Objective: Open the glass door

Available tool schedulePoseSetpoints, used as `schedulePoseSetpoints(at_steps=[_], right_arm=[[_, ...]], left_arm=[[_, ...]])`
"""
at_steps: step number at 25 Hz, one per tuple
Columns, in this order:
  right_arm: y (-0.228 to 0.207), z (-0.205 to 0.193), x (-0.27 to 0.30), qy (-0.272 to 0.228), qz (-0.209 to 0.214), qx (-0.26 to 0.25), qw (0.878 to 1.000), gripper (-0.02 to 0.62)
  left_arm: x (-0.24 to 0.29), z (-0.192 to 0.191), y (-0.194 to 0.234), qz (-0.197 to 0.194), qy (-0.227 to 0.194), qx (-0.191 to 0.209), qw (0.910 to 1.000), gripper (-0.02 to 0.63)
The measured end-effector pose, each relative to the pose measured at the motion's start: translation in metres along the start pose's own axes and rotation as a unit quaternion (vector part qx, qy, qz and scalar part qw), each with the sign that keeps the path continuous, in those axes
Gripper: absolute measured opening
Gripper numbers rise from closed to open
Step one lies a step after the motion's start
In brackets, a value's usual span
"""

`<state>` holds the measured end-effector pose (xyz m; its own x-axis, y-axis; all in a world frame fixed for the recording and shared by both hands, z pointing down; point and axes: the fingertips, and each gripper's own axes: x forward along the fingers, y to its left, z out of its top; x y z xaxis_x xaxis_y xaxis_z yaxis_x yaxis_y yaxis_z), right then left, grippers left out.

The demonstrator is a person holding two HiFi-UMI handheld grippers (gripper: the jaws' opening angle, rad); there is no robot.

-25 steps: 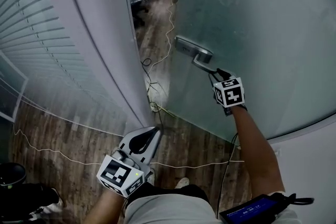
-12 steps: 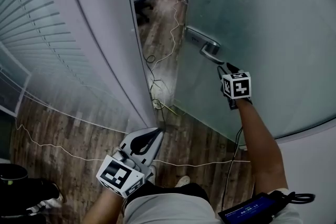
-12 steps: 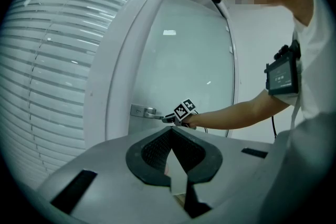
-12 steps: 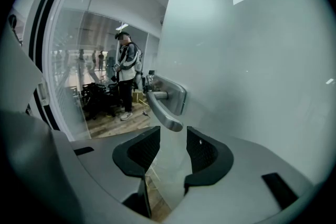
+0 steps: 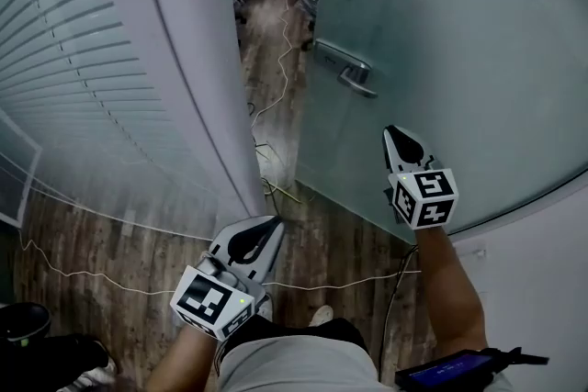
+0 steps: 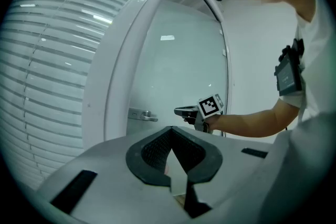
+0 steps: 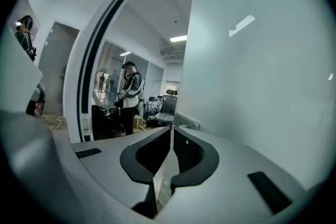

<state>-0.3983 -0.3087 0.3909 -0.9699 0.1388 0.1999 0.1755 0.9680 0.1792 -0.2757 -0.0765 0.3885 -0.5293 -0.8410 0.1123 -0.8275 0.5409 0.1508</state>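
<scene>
Wood floor (image 5: 335,243) runs under the door (image 5: 459,32), which stands ajar just ahead of the right gripper (image 5: 392,135). Its handle (image 5: 356,78) lies beyond the tips, apart from them. That gripper's jaws have just been closing and meet on nothing. Low by the frame (image 5: 197,87), the left gripper (image 5: 273,225) is pinched together, empty.

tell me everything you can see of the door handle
The door handle is a grey metal lever on a long plate, fixed near the free edge of the frosted glass door, which stands ajar. The lever lies roughly level, pointing away from that edge. Nothing touches it: the right tool is off it, nearer the person, its jaws having just closed, empty.
</scene>
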Motion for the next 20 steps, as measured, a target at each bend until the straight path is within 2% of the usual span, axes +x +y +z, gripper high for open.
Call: schedulePoseSetpoints(at_steps=[6, 12, 15, 20], right_arm=[[0.037, 0.031, -0.079, -0.073, -0.034, 0.002, 0.997, 0.003], [0.077, 0.048, -0.142, -0.103, -0.069, 0.037, 0.992, 0.003], [0.100, 0.036, -0.178, -0.105, -0.068, 0.059, 0.990, 0.003], [0.122, -0.008, -0.236, -0.114, -0.060, 0.069, 0.989, 0.002]], left_arm=[[-0.010, 0.002, 0.000, -0.037, 0.003, 0.010, 0.9993, 0.000], [-0.024, 0.009, -0.005, -0.083, 0.005, 0.018, 0.9963, 0.000], [-0.037, 0.002, -0.020, -0.091, -0.001, 0.026, 0.9955, 0.000], [-0.052, -0.029, -0.059, -0.090, -0.011, 0.046, 0.9948, 0.000]])
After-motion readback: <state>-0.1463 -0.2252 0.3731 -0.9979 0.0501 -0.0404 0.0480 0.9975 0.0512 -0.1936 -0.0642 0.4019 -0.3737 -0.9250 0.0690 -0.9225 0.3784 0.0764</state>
